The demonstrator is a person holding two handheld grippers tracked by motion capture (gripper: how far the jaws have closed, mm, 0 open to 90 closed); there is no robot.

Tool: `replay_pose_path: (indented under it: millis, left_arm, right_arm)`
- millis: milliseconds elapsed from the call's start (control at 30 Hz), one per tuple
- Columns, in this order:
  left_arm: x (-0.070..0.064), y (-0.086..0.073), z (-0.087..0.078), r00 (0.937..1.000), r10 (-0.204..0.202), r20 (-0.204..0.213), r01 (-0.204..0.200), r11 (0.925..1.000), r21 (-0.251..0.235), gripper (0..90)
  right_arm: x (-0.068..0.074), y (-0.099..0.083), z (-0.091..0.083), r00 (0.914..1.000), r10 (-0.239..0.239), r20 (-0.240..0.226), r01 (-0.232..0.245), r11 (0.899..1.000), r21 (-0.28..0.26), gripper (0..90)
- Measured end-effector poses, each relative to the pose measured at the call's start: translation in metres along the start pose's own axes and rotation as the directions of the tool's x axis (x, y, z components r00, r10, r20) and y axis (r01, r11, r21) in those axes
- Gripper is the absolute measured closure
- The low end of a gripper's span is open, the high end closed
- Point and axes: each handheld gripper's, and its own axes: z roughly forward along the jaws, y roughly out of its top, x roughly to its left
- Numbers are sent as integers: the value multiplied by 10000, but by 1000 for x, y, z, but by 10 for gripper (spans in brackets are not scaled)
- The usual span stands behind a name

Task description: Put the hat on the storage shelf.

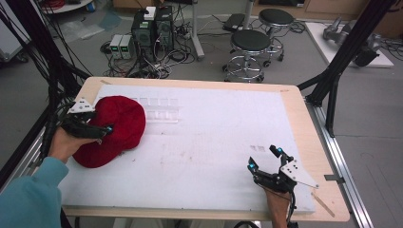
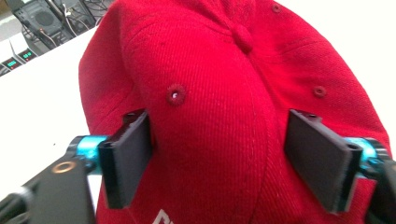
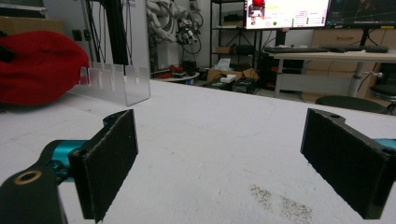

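Observation:
A red baseball cap (image 1: pixel 121 118) lies at the left of the white board (image 1: pixel 214 137), its crown up. My left gripper (image 1: pixel 102 129) is over the cap's near side. In the left gripper view its jaws stand wide apart on either side of the crown (image 2: pixel 224 70), with the pads (image 2: pixel 128 154) against the fabric; the gripper (image 2: pixel 217 140) is open. My right gripper (image 1: pixel 264 158) rests low near the board's front right, open, with nothing between its pads (image 3: pixel 112 158). From there the cap (image 3: pixel 37 65) shows far off to the left.
A clear acrylic slotted rack (image 1: pixel 159 108) stands just right of the cap, also seen as the rack (image 3: pixel 116 81) in the right gripper view. The wooden table edge (image 1: pixel 313 142) rims the board. Stools (image 1: pixel 249 45) and computers (image 1: pixel 152 28) sit on the floor beyond.

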Motion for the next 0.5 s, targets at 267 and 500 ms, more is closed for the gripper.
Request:
replay_pose_path:
  millis: [267,500]
  left_arm:
    - [2,0,0,9997,-199,-107,200,9998,31,424]
    - [4,-2,1,9995,-310,-20,311,9994,165,614]
  right_arm:
    - [0,0,0,10000,4,11,-4,10000,-9,100]
    - [0,0,0,10000,30,8,-30,10000,1,100]
